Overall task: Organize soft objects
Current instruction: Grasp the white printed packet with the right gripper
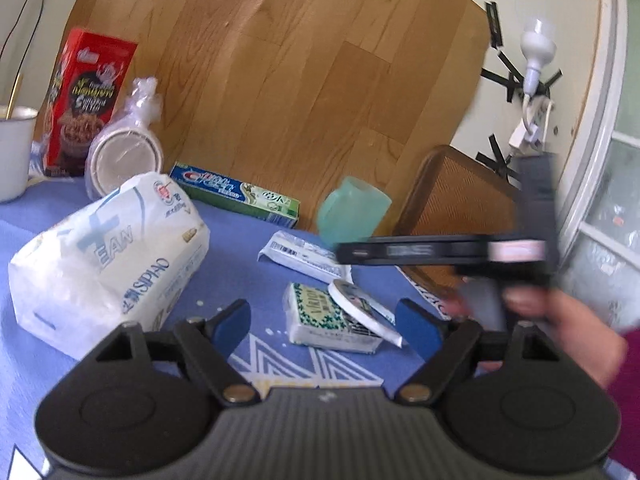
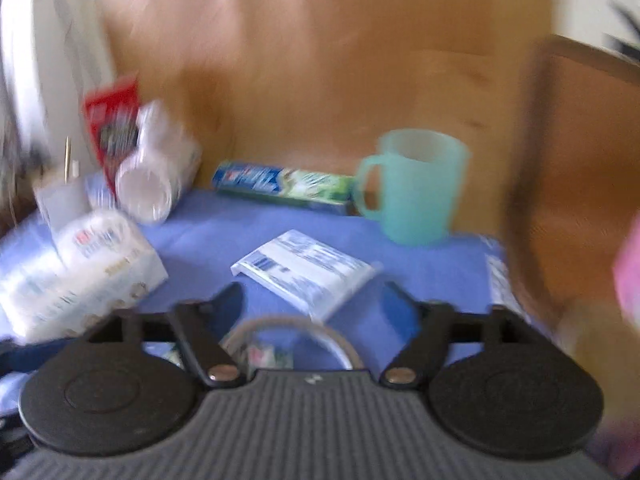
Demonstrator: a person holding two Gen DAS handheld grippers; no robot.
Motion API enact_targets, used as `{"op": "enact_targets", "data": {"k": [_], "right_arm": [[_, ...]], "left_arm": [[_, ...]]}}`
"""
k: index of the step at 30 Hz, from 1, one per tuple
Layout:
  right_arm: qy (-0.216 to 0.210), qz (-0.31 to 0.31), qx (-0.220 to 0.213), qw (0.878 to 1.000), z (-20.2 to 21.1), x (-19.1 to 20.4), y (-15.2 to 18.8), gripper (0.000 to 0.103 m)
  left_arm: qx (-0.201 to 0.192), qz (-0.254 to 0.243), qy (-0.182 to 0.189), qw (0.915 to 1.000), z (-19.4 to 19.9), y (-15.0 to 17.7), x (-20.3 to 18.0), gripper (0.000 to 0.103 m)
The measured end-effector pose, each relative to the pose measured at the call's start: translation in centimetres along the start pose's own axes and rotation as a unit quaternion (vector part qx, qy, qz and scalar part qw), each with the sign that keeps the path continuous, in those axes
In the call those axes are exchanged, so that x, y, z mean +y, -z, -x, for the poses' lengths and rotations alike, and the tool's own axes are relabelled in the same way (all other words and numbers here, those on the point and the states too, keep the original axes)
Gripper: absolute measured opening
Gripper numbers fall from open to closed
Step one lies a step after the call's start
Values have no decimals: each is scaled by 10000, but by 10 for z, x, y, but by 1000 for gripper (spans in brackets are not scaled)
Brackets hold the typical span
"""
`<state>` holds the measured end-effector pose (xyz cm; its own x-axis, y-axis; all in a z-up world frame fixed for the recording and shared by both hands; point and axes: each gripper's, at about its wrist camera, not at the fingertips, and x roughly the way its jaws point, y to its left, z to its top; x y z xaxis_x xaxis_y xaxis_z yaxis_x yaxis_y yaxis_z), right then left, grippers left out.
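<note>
The large tissue pack (image 1: pixel 108 256) lay on its side at the left of the blue tablecloth (image 1: pixel 244 240), a soft white plastic-wrapped block with pale blue lettering, its film creased and glossy. Nearer the middle sat a small green-and-white pocket tissue pack (image 1: pixel 320 316), with a round white disc (image 1: pixel 360 308) leaning against it and a flat white printed packet (image 1: pixel 304 256) just behind. The left gripper (image 1: pixel 326 326) hovered low over the cloth, pointing slightly down at the small pack, its blue-padded jaws spread apart with nothing between them. The right gripper (image 2: pixel 316 308) was blurred, its jaws wide and empty above the flat packet; in the left view it showed as a dark streak held by a hand (image 1: pixel 568 332) in a maroon sleeve. A translucent teal mug (image 2: pixel 416 188) and a toothpaste box (image 2: pixel 280 184) stood along the far edge.
</note>
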<state>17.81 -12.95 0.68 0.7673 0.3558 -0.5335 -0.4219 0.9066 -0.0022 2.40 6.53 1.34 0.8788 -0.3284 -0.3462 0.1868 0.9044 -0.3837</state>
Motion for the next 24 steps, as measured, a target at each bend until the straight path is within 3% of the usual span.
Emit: {"op": "enact_targets", "data": {"k": [4, 8, 10, 12, 13, 14, 20, 24], "right_arm": [[120, 697, 371, 9968, -50, -1, -18, 97], [-102, 413, 867, 9953, -80, -15, -18, 97], [-172, 70, 903, 9957, -80, -23, -17, 91], [-48, 47, 827, 9966, -73, -24, -16, 75], [18, -29, 802, 9968, -69, -25, -17, 74], [80, -133, 766, 9969, -65, -27, -17, 69], [310, -270, -97, 9991, 8, -26, -17, 69], [440, -322, -516, 9972, 90, -16, 24, 69]], "left_arm": [[64, 329, 44, 9994, -5, -3, 11, 82], [104, 426, 56, 9990, -6, -3, 13, 83], [126, 461, 61, 9988, -7, -2, 13, 83], [176, 520, 79, 9985, -9, -3, 16, 83], [187, 551, 74, 9983, -9, -3, 17, 83], [189, 581, 74, 9981, -9, -3, 17, 83], [186, 670, 64, 9976, -9, -3, 20, 83], [205, 695, 72, 9973, -9, -4, 21, 83]]}}
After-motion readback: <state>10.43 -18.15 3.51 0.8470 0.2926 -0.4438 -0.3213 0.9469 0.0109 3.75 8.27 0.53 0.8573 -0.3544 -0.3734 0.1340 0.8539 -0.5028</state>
